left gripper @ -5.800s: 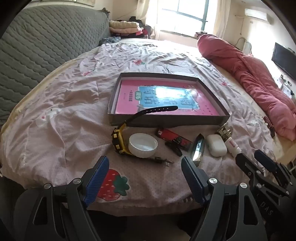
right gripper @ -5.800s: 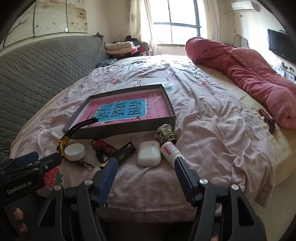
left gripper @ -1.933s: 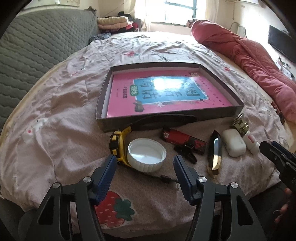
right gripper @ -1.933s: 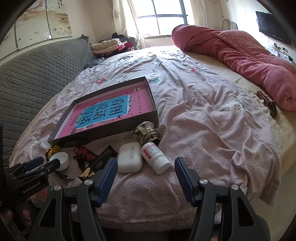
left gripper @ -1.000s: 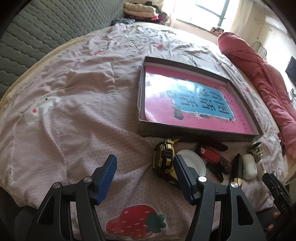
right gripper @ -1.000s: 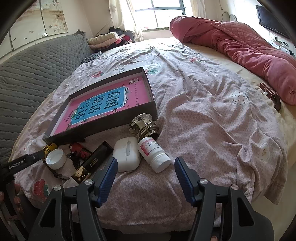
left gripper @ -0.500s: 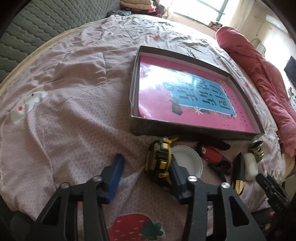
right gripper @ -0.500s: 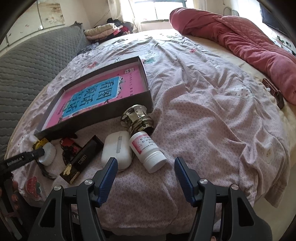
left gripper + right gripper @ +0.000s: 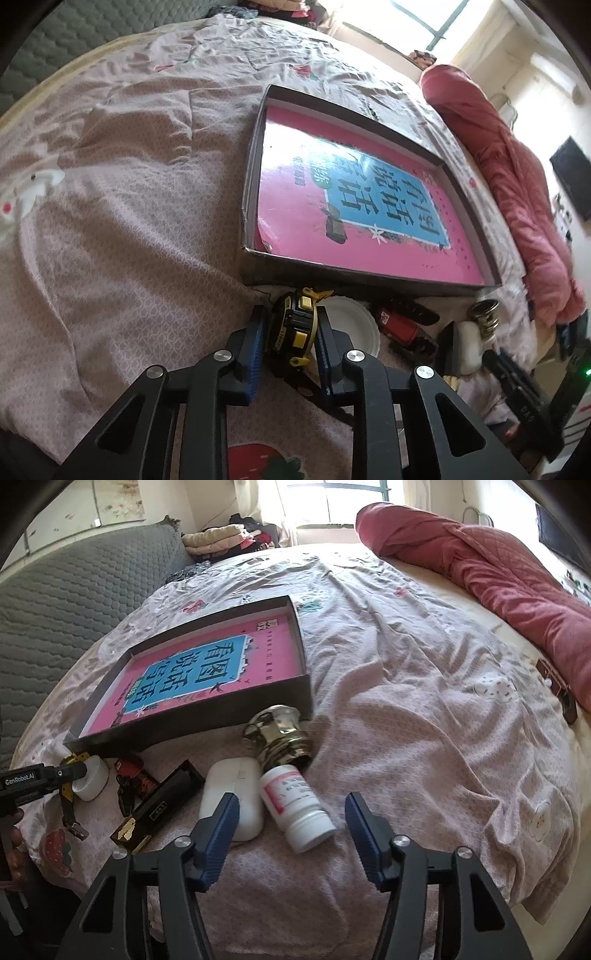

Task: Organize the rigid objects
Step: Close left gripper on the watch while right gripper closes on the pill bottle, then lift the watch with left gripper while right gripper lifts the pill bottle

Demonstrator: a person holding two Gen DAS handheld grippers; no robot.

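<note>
- Your left gripper [image 9: 289, 334] is closing on the yellow-and-black watch [image 9: 293, 326], both blue pads touching its sides, just in front of the shallow dark cardboard tray [image 9: 369, 275].
- A round white plastic lid [image 9: 354, 328] is sitting against the watch; a red-and-black tool [image 9: 400, 326] is lying beyond it along the tray's near wall.
- Your right gripper [image 9: 291, 821] is narrowing, gripping nothing, with the white pill bottle [image 9: 295, 805] lying between its fingers, near the tray's corner.

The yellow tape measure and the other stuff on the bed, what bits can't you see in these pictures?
- Tape measure: the left gripper, closing on it, covers its sides in the left wrist view.
- White cap: partly behind that gripper's finger.
- White case: near end hidden by the right gripper finger.
- Pill bottle: label too small to read.
</note>
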